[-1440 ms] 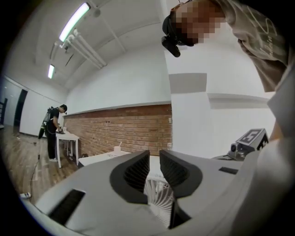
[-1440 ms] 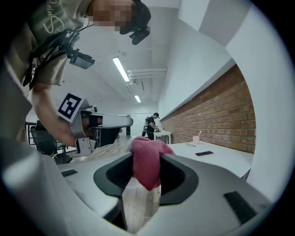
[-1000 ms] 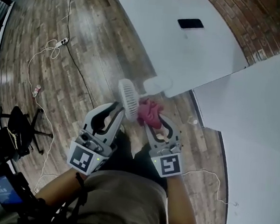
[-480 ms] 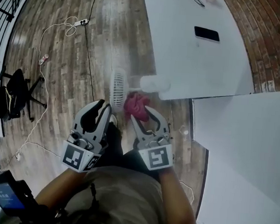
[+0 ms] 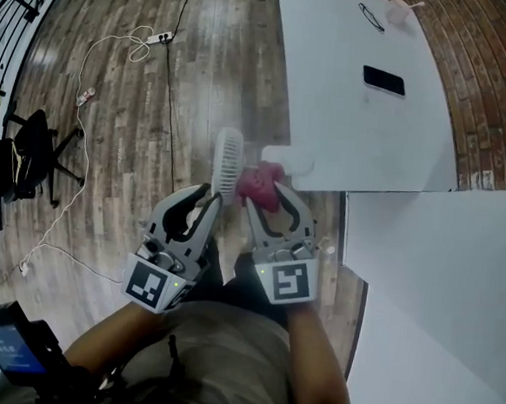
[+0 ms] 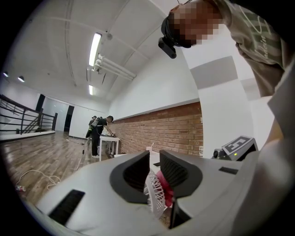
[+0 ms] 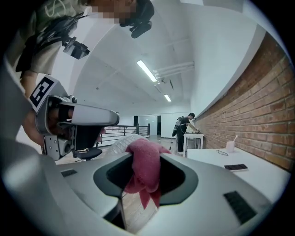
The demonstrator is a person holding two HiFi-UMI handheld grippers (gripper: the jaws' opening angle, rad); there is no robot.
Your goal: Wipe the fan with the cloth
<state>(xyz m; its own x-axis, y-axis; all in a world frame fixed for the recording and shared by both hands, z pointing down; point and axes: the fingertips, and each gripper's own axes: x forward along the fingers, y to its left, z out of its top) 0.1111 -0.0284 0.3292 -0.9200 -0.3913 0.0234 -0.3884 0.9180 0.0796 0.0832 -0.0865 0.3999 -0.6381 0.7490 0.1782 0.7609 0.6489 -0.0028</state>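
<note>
The left gripper (image 5: 208,200) clamps the fan (image 5: 227,162) upright, and the cloth (image 5: 259,185), pinched in the right gripper (image 5: 264,199), sits just right of the fan's grille, apparently touching it.

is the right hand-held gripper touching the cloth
Touching. The right gripper view shows the pink cloth pinched between the jaws of the right hand-held gripper, bunched above them and hanging below.
</note>
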